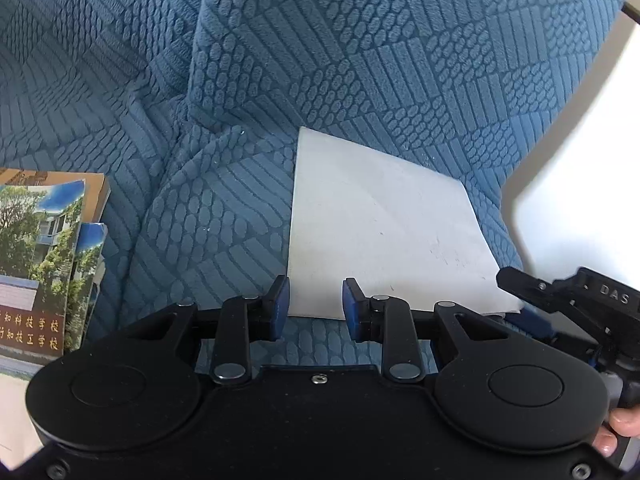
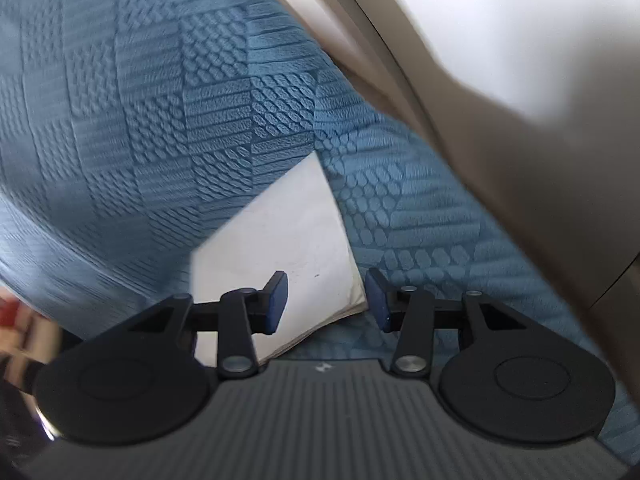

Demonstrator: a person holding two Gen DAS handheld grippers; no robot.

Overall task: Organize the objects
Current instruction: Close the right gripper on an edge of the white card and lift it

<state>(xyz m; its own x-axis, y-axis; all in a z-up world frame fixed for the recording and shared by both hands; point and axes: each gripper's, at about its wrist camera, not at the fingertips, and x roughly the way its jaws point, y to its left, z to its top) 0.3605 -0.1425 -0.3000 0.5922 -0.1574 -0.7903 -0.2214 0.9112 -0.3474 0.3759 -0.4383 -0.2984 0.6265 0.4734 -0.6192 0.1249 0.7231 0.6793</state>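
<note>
A flat white booklet (image 1: 384, 224) lies on the blue textured sofa seat (image 1: 208, 216). My left gripper (image 1: 316, 308) is open and empty, its fingertips at the booklet's near edge. My right gripper (image 2: 326, 300) is open, its jaws astride the near right corner of the white booklet (image 2: 280, 248), without closing on it. The right gripper also shows at the right edge of the left wrist view (image 1: 532, 292), at the booklet's near right corner. Two books with photo covers of a building and trees (image 1: 40, 264) lie stacked at the left of the seat.
The sofa's blue back cushions (image 1: 360, 40) rise behind the booklet. A beige wall or frame (image 2: 500, 160) runs along the sofa's right side. The right wrist view is motion-blurred.
</note>
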